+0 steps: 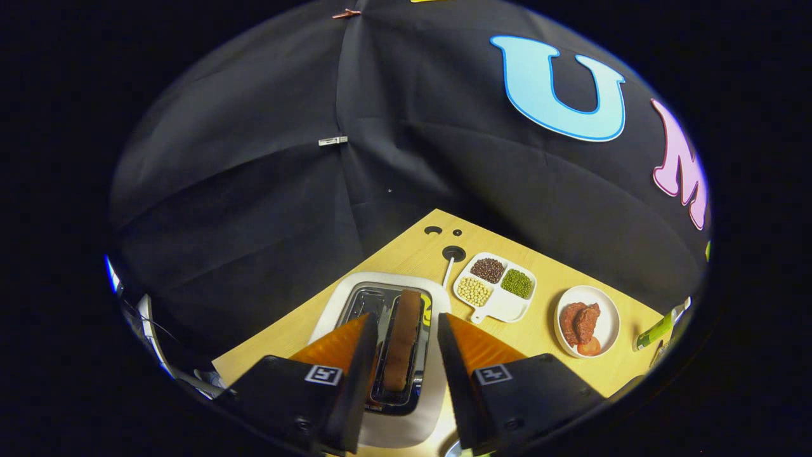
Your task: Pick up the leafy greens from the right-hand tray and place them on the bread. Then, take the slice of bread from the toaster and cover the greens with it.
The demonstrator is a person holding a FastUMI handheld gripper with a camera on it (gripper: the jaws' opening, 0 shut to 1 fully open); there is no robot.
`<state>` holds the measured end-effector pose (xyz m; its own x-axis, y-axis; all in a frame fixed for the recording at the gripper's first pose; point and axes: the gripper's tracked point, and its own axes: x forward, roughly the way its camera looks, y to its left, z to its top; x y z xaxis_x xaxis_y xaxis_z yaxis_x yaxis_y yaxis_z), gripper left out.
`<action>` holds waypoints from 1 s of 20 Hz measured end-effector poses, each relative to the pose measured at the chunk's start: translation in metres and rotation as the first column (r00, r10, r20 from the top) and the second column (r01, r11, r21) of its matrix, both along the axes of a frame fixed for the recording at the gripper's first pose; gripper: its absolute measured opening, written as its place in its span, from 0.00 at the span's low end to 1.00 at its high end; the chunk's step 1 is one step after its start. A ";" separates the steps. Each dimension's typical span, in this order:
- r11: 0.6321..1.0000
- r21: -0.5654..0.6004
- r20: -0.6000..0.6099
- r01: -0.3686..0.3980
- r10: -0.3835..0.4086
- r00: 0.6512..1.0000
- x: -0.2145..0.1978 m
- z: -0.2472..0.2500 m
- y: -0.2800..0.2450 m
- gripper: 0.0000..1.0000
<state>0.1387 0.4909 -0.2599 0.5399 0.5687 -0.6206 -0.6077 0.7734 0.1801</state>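
Fingers [365, 355] spread open, I'm hovering the gripper [404, 330] above the glossy toaster [380, 406]. Between them, upright in its slot, a brown bread slice [403, 339] is standing.

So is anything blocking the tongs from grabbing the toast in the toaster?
Nothing visible is in the way. The brown slice of bread stands upright in a slot of the white and silver toaster, right between the open tongs. Neither finger touches it yet, and the gap on each side looks free.
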 end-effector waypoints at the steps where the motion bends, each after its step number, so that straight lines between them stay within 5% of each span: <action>1: 1.000 -0.006 -0.013 0.003 -0.003 1.000 -0.001 -0.003 0.000 0.51; 4: 1.000 -0.020 -0.045 0.006 -0.007 0.999 -0.005 -0.009 -0.002 0.20; 12: 0.989 0.134 -0.017 0.059 -0.057 0.998 0.003 0.055 -0.022 0.17; 20: 0.957 0.226 0.049 0.183 -0.199 0.979 0.016 0.120 -0.122 0.17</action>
<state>0.1544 0.3691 -0.1396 0.6895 0.5689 -0.4483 -0.4702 0.8223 0.3204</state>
